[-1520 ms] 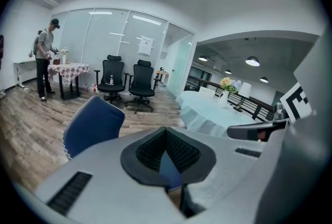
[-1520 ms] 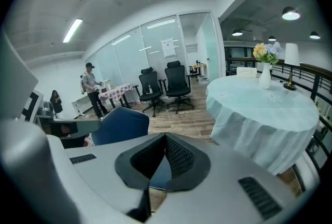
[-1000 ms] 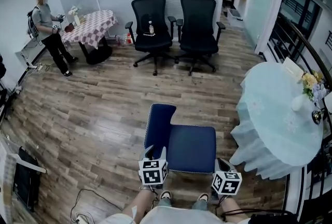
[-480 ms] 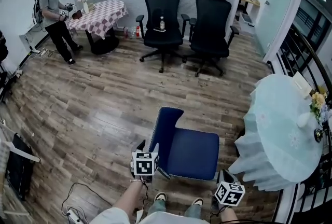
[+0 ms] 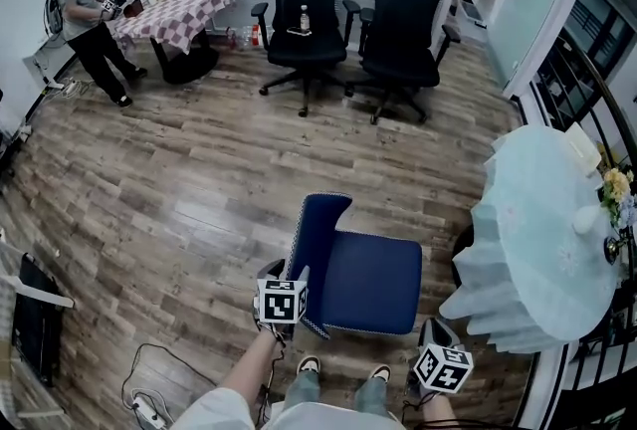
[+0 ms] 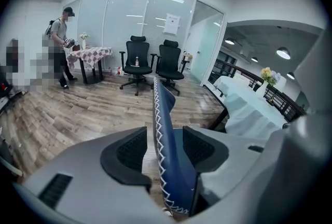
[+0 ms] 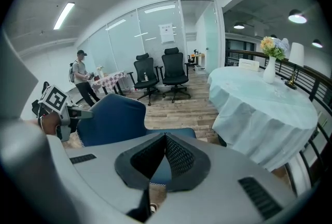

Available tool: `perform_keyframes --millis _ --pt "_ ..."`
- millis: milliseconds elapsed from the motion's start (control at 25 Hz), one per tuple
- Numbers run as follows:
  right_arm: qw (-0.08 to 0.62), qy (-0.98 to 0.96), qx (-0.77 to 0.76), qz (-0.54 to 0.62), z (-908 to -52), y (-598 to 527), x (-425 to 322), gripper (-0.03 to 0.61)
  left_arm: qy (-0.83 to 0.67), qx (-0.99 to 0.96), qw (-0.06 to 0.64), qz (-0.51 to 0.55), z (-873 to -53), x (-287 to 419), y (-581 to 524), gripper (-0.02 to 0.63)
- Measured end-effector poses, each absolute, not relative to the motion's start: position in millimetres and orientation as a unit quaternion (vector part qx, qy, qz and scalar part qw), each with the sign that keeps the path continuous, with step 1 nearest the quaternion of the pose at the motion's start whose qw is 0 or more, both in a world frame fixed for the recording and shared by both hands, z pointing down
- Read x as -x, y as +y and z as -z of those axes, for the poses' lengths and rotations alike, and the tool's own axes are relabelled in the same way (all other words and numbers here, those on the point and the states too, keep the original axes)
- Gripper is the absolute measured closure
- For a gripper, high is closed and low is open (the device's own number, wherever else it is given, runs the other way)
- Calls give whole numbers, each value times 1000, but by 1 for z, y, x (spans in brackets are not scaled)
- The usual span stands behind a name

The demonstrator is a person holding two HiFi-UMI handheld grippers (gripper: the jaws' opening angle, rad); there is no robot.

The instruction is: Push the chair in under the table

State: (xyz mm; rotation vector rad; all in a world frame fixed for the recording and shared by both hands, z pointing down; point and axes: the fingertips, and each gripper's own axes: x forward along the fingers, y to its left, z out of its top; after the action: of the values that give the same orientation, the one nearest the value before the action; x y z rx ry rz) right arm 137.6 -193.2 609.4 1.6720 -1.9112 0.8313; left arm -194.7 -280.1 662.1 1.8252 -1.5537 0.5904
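A blue chair [image 5: 363,281] stands on the wood floor, its seat facing the round table [image 5: 542,259] draped in pale cloth at the right. My left gripper [image 5: 284,274] is at the near left edge of the backrest [image 5: 317,234]. In the left gripper view its jaws stand open with the stitched backrest edge [image 6: 165,166] between the pads [image 6: 129,150], which do not press on it. My right gripper [image 5: 431,330] hangs shut with nothing in it, beside the seat's near right corner. In its own view the pads [image 7: 174,153] meet over the seat [image 7: 176,134].
Two black office chairs [image 5: 304,15] stand at the back of the room. A person [image 5: 85,10] stands by a checkered table [image 5: 179,5] at the back left. Cables and a power strip [image 5: 149,405] lie on the floor at the near left. A vase of flowers [image 5: 617,194] stands on the round table.
My left gripper has shifted left from behind the seat to the backrest's edge, and its jaws now straddle that edge. The right gripper has barely moved.
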Motion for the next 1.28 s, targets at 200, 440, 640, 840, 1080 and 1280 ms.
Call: perform_keyframes --millis 200,440,640,840,1080,1280 --pt "232 -686 -617 -307 -610 -189 -138 561 -608 -688 327 -222 -662 198 -282 486" --pt "228 -672 -632 -312 -610 -179 -151 561 -636 -670 328 -196 -664 199 -282 509" --pt "219 -666 -640 -313 -613 -175 -159 561 -654 -650 345 -175 -668 198 -281 517" --pt "218 -661 -645 -315 -613 -170 -168 561 -654 -646 352 -176 -668 198 -280 517" --pt "211 -659 -650 -314 -610 -168 -177 561 -657 -638 362 -173 -668 189 -266 520" --pt "207 -658 -653 -313 -610 -165 -182 561 -654 -638 369 -169 -669 181 -260 520"
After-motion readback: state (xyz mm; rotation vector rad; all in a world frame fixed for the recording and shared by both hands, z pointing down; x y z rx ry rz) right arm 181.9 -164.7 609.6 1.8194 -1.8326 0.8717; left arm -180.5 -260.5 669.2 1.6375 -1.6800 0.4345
